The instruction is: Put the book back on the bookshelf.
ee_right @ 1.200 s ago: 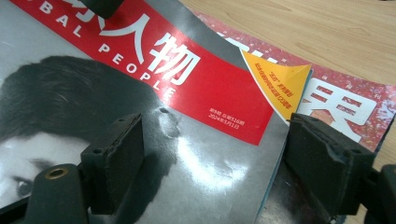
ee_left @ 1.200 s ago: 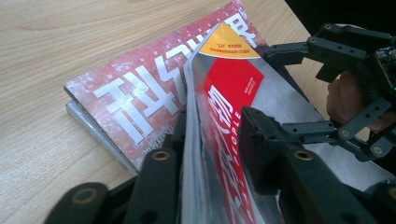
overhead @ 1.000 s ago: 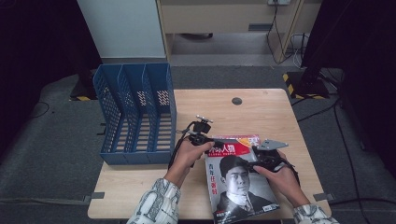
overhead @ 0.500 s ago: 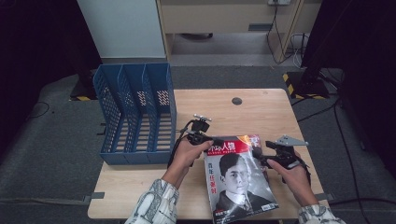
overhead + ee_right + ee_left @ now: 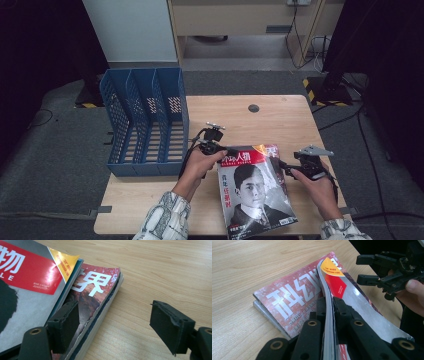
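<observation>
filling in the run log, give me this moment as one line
left gripper shut on top magazine, edge lifted | right gripper open by stack's corner, jaws just closing, nothing gripped | lower magazine flat on table

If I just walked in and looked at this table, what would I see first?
You'd spot the top magazine with the big face on its cover, at the table's near edge. The left gripper pinches its top edge and lifts it off a red magazine underneath, while the right gripper waits open beside them. A tall blue file rack stands at the left.
</observation>
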`<state>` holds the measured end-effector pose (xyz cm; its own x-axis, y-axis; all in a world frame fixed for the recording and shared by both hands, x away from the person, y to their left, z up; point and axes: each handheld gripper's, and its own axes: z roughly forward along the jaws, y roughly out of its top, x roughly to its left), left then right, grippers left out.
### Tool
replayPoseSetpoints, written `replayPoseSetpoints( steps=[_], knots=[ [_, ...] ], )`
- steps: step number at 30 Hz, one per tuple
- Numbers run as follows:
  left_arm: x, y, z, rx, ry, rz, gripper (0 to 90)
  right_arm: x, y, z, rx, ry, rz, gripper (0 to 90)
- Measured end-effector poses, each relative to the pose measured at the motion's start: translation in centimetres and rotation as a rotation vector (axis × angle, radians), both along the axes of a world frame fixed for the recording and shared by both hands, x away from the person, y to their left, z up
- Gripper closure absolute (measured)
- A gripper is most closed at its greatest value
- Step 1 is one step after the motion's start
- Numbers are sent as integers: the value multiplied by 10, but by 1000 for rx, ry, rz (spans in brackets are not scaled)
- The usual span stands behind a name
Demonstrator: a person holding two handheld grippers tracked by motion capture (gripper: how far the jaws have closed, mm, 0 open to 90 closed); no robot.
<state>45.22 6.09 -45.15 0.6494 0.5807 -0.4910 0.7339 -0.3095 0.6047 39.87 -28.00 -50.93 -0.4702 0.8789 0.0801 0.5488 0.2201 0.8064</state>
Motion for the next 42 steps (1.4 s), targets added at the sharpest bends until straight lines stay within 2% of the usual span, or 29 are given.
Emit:
replayPoseSetpoints(
  steps=[3,8,14,18,23,30,33,37,42],
  knots=[
    [0,1,0,6,5,-5,835,0,-1,-1,-19,9,2,235],
    [1,3,2,16,15,-15,831,1,-3,-4,-16,21,-10,232],
    [-3,4,7,-20,8,-4,850,1,-3,-4,-11,19,-14,231],
    [-5,6,18,-38,-7,-4,857,1,-3,-3,-11,19,-16,231],
    [-5,10,37,-26,-26,5,861,1,-4,-4,-14,18,-16,226],
    [-6,18,72,-3,-69,43,863,0,-4,-3,-35,10,-19,224],
    [-7,22,89,10,-98,52,863,0,-4,-4,-63,17,-22,223],
    [-8,29,113,14,-138,80,863,-1,-4,-4,-69,18,-23,224],
    [-9,39,133,25,-179,107,863,0,-3,-5,-82,11,-29,219]
  ],
)
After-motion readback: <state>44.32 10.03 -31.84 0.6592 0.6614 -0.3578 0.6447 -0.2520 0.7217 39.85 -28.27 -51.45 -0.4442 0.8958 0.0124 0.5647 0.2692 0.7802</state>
